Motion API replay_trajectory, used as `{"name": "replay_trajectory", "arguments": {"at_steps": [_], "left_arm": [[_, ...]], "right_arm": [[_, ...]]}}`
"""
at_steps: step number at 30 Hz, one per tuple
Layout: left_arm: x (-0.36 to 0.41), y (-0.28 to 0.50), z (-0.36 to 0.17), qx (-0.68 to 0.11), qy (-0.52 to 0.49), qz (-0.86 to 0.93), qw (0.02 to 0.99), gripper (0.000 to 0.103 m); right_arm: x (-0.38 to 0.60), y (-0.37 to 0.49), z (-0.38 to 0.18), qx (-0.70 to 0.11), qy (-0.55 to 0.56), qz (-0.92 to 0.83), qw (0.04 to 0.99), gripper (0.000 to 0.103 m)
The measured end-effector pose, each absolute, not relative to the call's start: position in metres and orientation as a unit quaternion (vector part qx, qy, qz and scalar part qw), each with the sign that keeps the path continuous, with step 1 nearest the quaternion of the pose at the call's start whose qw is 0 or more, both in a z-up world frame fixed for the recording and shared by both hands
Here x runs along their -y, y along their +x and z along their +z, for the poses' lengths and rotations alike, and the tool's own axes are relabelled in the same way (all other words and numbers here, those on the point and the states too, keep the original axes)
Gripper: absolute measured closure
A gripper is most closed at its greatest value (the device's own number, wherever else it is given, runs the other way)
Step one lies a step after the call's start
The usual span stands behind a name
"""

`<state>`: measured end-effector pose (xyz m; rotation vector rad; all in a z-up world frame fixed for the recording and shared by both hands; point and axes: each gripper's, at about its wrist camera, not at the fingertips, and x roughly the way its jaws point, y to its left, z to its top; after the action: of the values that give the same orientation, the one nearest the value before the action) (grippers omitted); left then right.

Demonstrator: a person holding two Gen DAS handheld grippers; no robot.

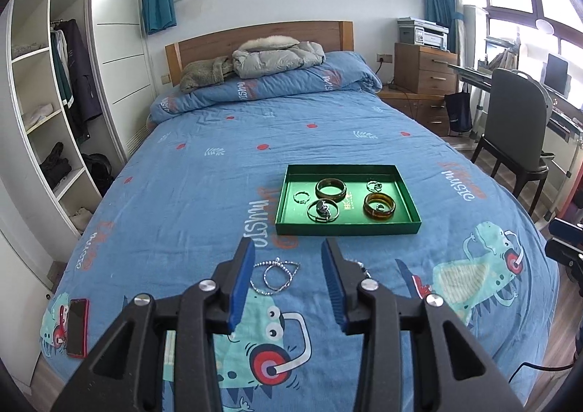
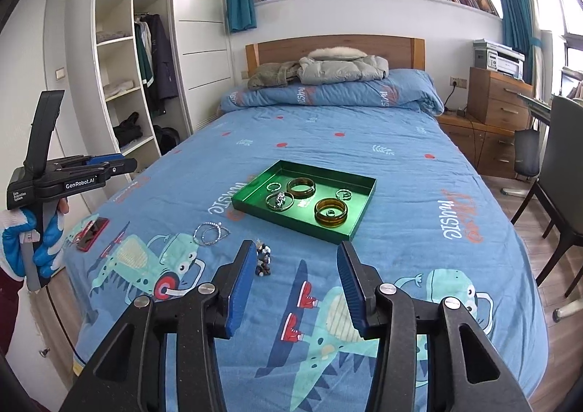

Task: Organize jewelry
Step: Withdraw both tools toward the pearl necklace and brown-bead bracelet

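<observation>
The fingers of the left gripper [image 1: 288, 248] stand apart with nothing between them, and the fingers of the right gripper [image 2: 295, 251] are likewise spread and empty; both hover above the bed [image 1: 204, 171], angled down toward the near end of the quilt.

Two pieces still lie loose on the bed. A beaded necklace [image 1: 276, 277] sits coiled just ahead of the left gripper, partly behind its left finger, spread out rather flat with its long axis running roughly across the gap. A small dark clustered piece [image 2: 263, 261] lies right beside the inner face of the right gripper's left finger, so it sits off-centre, not midway in the gap. I cannot make out what kind of piece it is.

The green tray [image 1: 349, 228] rests further up the bed beyond both pieces, already carrying two wide bangles and several thinner rings.

By my reckoning each hand is nearer its own piece: left for the necklace, right for the dark cluster. The right would need a small shift toward its left to centre the cluster before closing.
</observation>
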<state>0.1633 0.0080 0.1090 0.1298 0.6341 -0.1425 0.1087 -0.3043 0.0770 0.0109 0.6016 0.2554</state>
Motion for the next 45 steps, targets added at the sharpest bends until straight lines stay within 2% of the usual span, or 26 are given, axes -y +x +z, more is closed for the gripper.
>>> {"name": "replay_trajectory", "arguments": {"at_steps": [10, 20, 37, 45], "left_arm": [[-0.026, 0.148, 0.074, -0.32, 0.048, -0.102, 0.941, 0.067], [-0.036, 0.169, 0.023, -0.358, 0.042, -0.103, 0.927, 0.067], [-0.025, 0.266, -0.08, -0.448, 0.038, -0.145, 0.881, 0.067], [-0.015, 0.309, -0.108, -0.455, 0.051, -0.14, 0.878, 0.067]], "right_arm": [[0.294, 0.103, 0.047, -0.319, 0.008, 0.137, 0.938, 0.056], [0.273, 0.13, 0.011, -0.357, 0.003, 0.157, 0.921, 0.056], [0.233, 0.231, -0.079, -0.439, 0.003, 0.187, 0.879, 0.053], [0.211, 0.276, -0.113, -0.462, -0.004, 0.205, 0.863, 0.053]]}}
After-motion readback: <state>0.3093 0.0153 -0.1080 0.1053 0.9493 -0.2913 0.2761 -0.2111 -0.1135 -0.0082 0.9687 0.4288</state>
